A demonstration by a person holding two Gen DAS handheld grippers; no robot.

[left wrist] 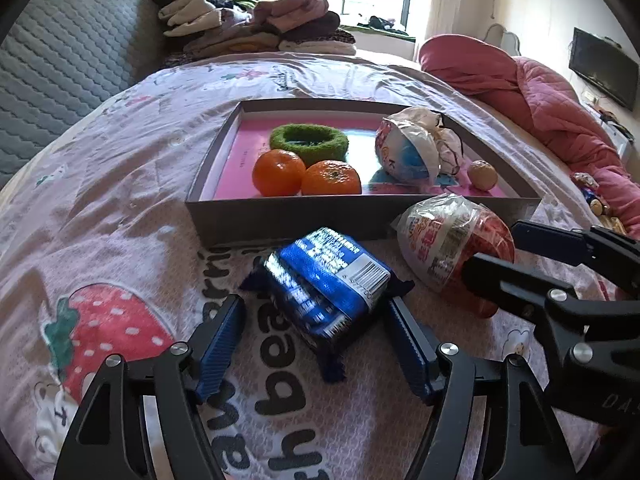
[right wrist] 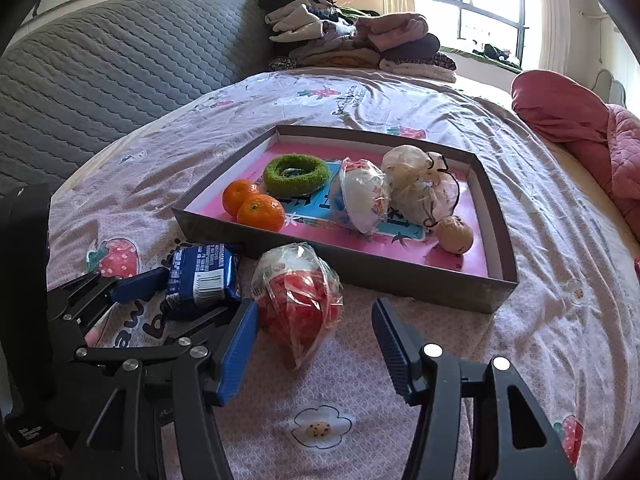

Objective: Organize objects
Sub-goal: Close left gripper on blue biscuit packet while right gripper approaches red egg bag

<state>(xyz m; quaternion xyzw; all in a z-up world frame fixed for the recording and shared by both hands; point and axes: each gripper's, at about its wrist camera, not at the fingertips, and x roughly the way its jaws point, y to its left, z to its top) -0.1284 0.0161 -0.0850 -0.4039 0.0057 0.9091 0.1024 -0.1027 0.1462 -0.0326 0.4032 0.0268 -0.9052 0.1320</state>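
1. Nearest to the cameras, two things were still outside the tray and were judged as the ones left to be put in: a blue packet [left wrist: 326,280] and a red bag [right wrist: 298,300]. Both were lying on the bed sheet [right wrist: 540,340], just in front of the near wall of the tray [right wrist: 380,276].
2. The left gripper [left wrist: 316,340] was held wide open around the blue packet. The packet was lying between the fingers, but no pad was seen pressing on it, so nothing was held.
3. The right gripper [right wrist: 314,344] was also kept open, with the red bag between its fingers. The left finger was very close to the bag; a contact could not be confirmed. No grip was seen.
4. Farther away, inside the tray, two oranges [left wrist: 306,172] were placed side by side, touching, with a green ring [left wrist: 308,142] just behind them. A white bag [right wrist: 362,196], a clear bag [right wrist: 420,192] and a small brown ball [right wrist: 454,235] were gathered at the other side, so like things seemed to be grouped.
5. Farthest, folded clothes [right wrist: 352,44] were piled on the bed.
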